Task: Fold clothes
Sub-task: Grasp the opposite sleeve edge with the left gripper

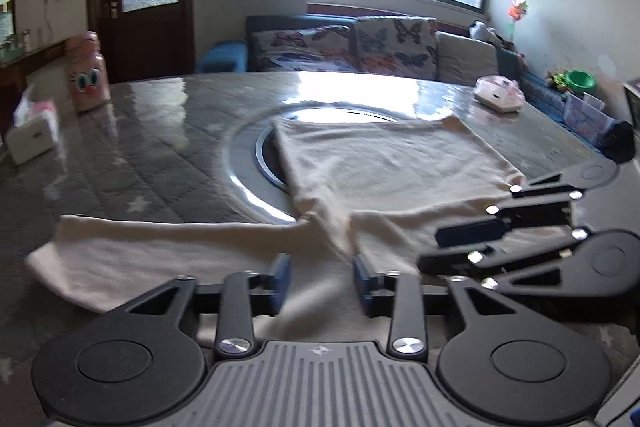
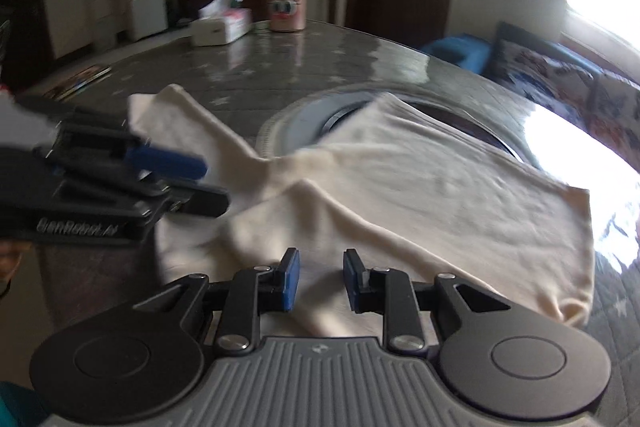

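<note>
A cream long-sleeved top (image 1: 392, 163) lies flat on the grey quilted table (image 1: 160, 147), its body over a round metal inset and one sleeve (image 1: 152, 247) stretched out to the left. My left gripper (image 1: 322, 277) is open just above the near edge of the top, at the shoulder. My right gripper (image 2: 318, 277) is open and empty over the near part of the top (image 2: 420, 187). The right gripper also shows at the right of the left wrist view (image 1: 472, 243), and the left gripper at the left of the right wrist view (image 2: 200, 183).
A pink cartoon-face jar (image 1: 89, 75) and a white tissue box (image 1: 34, 131) stand at the table's far left. A pink-white box (image 1: 498, 93) sits at the far right. A round metal inset (image 1: 256, 163) lies mid-table. A sofa with butterfly cushions (image 1: 360, 43) stands behind.
</note>
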Demonstrator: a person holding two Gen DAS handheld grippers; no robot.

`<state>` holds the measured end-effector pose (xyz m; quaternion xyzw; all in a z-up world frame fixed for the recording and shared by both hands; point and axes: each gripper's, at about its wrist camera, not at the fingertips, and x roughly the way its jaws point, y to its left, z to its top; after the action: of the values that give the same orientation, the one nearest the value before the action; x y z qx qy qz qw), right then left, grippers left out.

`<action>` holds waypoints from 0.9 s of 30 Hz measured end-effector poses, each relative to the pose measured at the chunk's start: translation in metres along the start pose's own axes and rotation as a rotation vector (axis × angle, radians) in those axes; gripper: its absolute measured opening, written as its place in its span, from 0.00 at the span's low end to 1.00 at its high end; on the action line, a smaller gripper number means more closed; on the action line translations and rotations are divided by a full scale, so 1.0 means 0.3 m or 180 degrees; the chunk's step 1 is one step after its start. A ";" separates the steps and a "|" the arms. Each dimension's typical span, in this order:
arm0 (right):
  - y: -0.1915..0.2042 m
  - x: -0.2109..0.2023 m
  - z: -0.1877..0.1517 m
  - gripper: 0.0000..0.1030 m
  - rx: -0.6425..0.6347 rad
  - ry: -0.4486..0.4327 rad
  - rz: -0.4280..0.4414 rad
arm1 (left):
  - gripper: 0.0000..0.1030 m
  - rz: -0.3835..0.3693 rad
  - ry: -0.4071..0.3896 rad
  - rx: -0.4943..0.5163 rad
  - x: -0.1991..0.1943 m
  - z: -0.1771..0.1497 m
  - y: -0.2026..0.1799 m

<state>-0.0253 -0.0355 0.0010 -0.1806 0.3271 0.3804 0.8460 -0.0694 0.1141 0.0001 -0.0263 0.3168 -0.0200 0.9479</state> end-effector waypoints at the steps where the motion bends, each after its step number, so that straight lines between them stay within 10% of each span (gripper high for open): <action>1: 0.005 -0.002 0.006 0.23 0.0012 -0.0021 0.0011 | 0.51 0.0030 -0.0008 -0.0017 -0.007 -0.001 0.017; 16: 0.016 -0.021 0.011 0.31 0.0056 -0.0073 0.0052 | 0.57 0.1276 -0.0047 -0.1016 -0.029 -0.025 0.393; 27: 0.010 -0.049 0.010 0.34 0.0093 -0.0121 0.0040 | 0.36 0.1472 -0.0082 -0.1457 -0.017 -0.037 0.508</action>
<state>-0.0337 -0.0396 0.0130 -0.1589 0.3176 0.3842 0.8522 -0.0769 0.2659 -0.0152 -0.1663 0.2987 0.2679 0.9008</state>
